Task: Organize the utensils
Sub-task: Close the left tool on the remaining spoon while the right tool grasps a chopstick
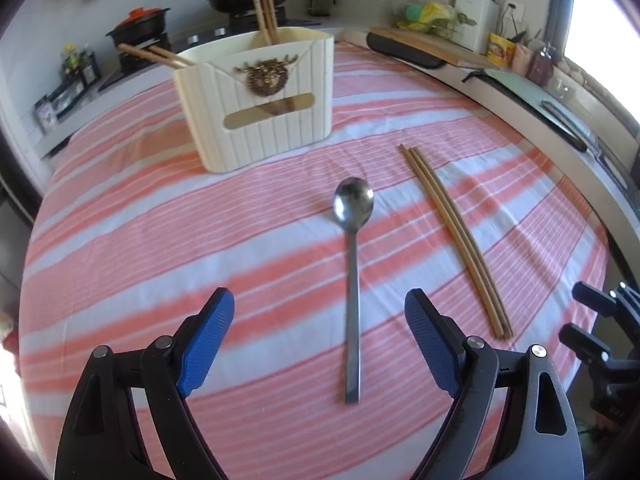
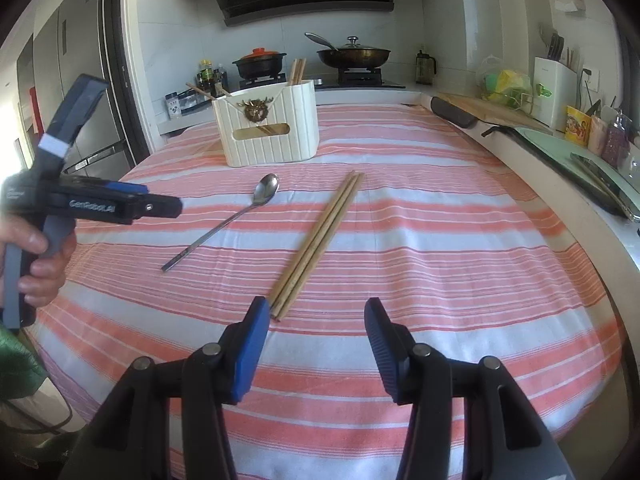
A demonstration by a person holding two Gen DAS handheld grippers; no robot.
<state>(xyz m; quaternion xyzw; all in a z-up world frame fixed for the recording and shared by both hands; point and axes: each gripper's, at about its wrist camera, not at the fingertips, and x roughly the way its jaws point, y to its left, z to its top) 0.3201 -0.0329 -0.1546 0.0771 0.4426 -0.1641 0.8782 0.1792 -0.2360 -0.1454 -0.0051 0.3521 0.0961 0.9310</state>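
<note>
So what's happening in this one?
A person holds two grippers over a striped table, tidying utensils into a cream holder that already has chopsticks in it. The left gripper and right gripper are both open and empty. A spoon and a chopstick pair lie on the cloth.

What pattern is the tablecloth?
Tablecloth: coral-pink and white horizontal stripes; clearest in right wrist view.
</note>
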